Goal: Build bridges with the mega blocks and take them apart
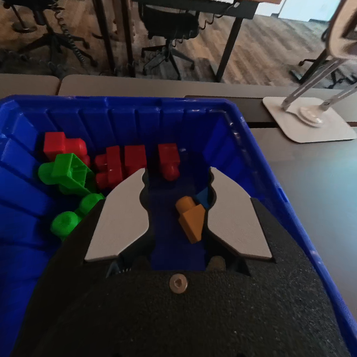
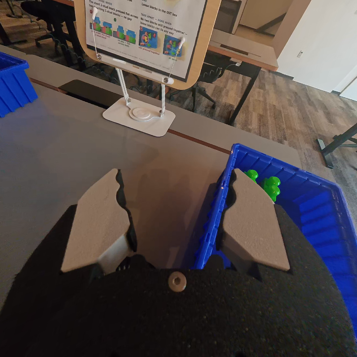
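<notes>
Mega blocks lie loose in a blue bin [image 1: 239, 123] on the counter [image 1: 318, 183]: red blocks [image 1: 116, 164] along the far wall, green blocks [image 1: 69, 173] at the left, and an orange block [image 1: 190, 218] with a blue block [image 1: 202, 197] touching it near the middle. The left gripper [image 1: 177, 177] hangs inside this bin, jaws released and holding nothing, the orange block lying just inside its right-side finger. The right gripper [image 2: 176, 173] hovers over bare counter, jaws also released and empty, beside a second blue bin [image 2: 231, 193] holding green pieces [image 2: 270, 187]. An instruction board [image 2: 141, 29] on a white stand [image 2: 139, 117] sits at the counter's far edge.

The step in hand looks like picking a first block. To do it well, shift the left gripper slightly so the orange block sits centred between the jaws, grip its flat sides rather than the round stud, and lift straight up clear of the blue block.
</notes>
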